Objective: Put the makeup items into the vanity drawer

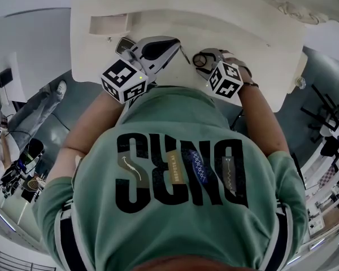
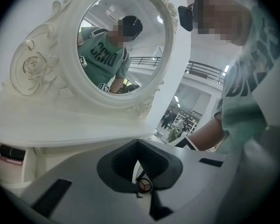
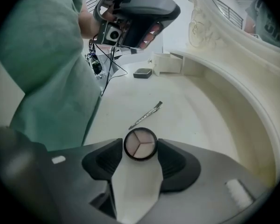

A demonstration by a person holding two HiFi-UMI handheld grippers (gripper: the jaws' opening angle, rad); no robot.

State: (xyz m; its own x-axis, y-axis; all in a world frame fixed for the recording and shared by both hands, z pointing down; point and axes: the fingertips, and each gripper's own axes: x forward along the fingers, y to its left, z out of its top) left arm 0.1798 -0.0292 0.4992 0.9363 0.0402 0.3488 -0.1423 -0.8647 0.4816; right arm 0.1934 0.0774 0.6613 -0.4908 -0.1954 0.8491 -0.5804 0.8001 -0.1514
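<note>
Green shirt (image 1: 181, 179) reads "DNRS"; right tool (image 3: 140, 147) spread around round palette (image 3: 140, 143).

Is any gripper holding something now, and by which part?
Nothing is held. The open jaws of the right gripper straddle the round eyeshadow compact lying on the vanity top, pads apparently not pressing. The left gripper is empty.

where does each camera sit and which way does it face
Head view: on the head, steeply down onto the vanity top; shirt, arms, left gripper, right gripper show.
Left gripper view: on that gripper, toward the mirror; its fingers, the shirt show.
Right gripper view: on that gripper, down at the compact between its fingers.
Shared: both gripper views see the compact.
</note>
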